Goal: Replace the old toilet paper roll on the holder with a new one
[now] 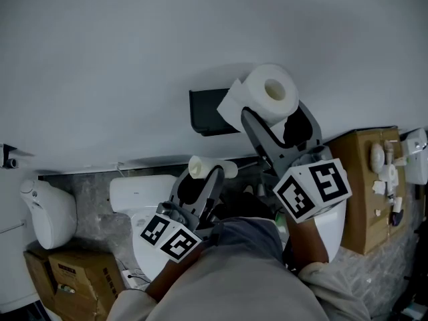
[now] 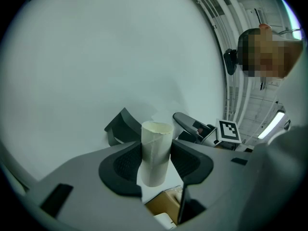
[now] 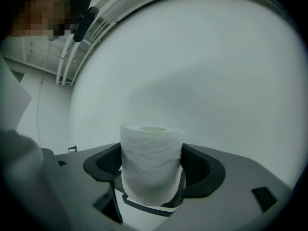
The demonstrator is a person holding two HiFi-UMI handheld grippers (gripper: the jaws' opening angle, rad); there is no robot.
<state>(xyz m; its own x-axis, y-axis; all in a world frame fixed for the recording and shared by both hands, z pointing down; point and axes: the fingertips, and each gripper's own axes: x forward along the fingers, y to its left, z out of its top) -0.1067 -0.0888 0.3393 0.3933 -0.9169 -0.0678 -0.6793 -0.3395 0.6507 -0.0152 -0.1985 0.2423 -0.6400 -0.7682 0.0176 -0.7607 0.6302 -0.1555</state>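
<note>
- Closest to the head camera, the person's grey shirt (image 1: 241,273) is seen with both marker cubes just beyond it, so both tools are raised in front of the body toward the wall.
- The left hand-held gripper (image 1: 207,178) is closed on the empty cardboard tube (image 2: 155,150), with its pads pressed against the tube's two sides. The tube is kept low and to the left, above the toilet (image 1: 142,194), probably so that the way to the holder is left free.
- The right hand-held gripper (image 1: 277,118) is clamped across the new toilet paper roll (image 3: 150,165). The roll is gripped by its soft sides, so the core's opening is left uncovered, as mounting is likely to require.
- The roll is held high, just beside the dark wall holder (image 1: 207,112), on its right. A loose sheet of the roll hangs across the holder's edge, but whether the two touch cannot be told.
- No roll is seen on the holder, so removal is judged done and only mounting is judged to remain.
</note>
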